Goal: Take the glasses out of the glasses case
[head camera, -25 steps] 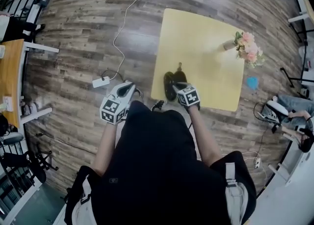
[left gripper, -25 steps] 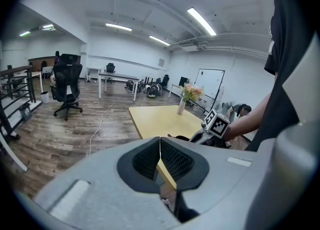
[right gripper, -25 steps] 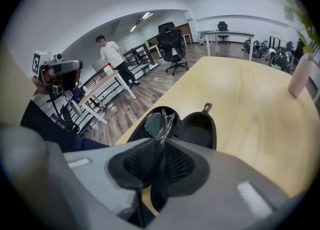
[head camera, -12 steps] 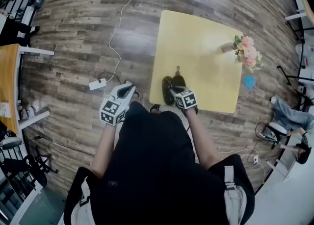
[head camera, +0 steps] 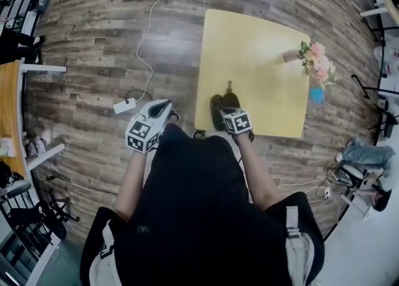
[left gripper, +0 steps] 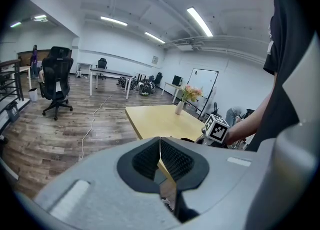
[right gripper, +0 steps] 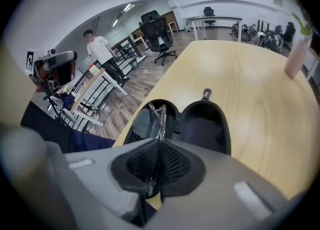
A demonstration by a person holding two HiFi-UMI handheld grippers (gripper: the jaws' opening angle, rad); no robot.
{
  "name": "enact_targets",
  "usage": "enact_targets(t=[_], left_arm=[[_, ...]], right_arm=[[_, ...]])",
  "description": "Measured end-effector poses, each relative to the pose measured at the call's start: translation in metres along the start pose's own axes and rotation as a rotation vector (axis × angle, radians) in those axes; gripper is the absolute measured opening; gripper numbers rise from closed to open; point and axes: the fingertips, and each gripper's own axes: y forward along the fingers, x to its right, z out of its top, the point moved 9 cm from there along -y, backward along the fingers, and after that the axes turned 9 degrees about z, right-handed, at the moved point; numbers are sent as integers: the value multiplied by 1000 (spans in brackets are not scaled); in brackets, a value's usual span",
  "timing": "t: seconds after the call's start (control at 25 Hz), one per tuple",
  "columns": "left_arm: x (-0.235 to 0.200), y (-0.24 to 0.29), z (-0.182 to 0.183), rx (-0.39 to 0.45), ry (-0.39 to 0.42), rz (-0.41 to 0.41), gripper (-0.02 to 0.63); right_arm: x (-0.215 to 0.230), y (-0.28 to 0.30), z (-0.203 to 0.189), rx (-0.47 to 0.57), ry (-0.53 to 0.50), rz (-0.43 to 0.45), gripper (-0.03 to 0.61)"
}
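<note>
**Head view:** case (head camera: 222, 105) lies open at near edge of table (head camera: 262, 48), close to the person's body, so reach is short. Right tool (head camera: 229, 112) is over the case. Left tool (head camera: 163, 105) is off the table, above floor (head camera: 93, 48), idle. Flower vase (head camera: 313, 60) is at far right corner, well apart, no obstruction.

**Left gripper view:** left tool (left gripper: 160, 140) pads together, nothing btw them. Prob. parked, since case sits flat & needs no steadying yet.

**Right gripper view:** right tool (right gripper: 159, 144) clamped on thin metal frame of glasses (right gripper: 152, 116). Glasses stand on edge in left half of case (right gripper: 205, 124); other half bare. Grip is on frame, not lens, which avoids smudge/slip. Glasses not yet clear of case. Next move prob. a straight lift. Risk: case drags along w/ them.
</note>
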Motion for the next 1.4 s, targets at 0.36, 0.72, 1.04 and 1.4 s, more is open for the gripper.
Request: enact_targets(t=[0.36,0.72,1.04,1.4], left_arm=[[-14,2,1,5,11,-12,12],[4,3,0,19,32,-33,12],[22,3,3,34,61,-53,12],[43,2,5,40,85,-70,12]], right_arm=[[-2,1,0,19,18,-32,21],[-8,-17,-5,91,4,-31,18],[-11,-36,-5,164,-32,-21,18],[-19,-58,-10,238,-63,-9,18]])
